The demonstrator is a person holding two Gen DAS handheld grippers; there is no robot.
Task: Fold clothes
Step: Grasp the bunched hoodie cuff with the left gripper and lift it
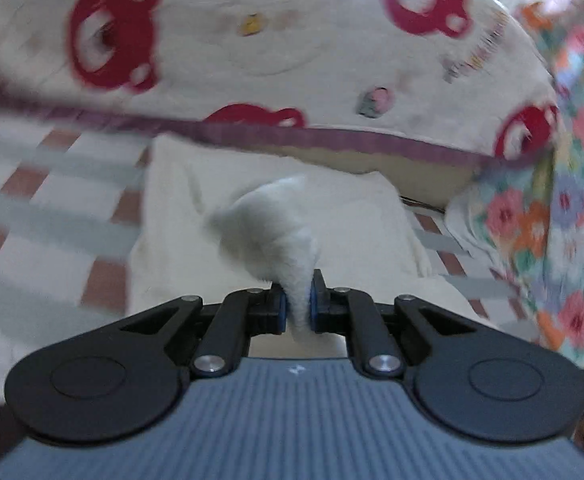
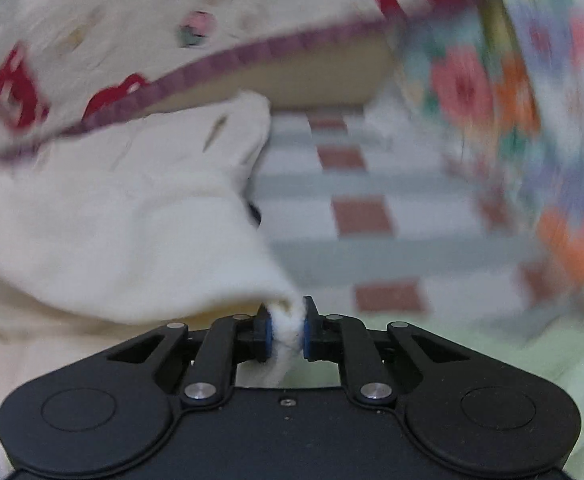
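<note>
We are pinching a bunched fold of the cream garment in the left gripper, jaws nearly closed on it; the right gripper is clamping another edge likewise. The garment is lying on the checked sheet, beside a bear-print quilt and floral cloth.

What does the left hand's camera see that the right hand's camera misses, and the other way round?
Only the left view shows the white garment lying spread ahead, a bunch of it pinched in the left gripper. Only the right view shows the right gripper shut on a garment corner, beside a pale green cloth. Both show the bear-print blanket, the floral fabric and the checked sheet.
</note>
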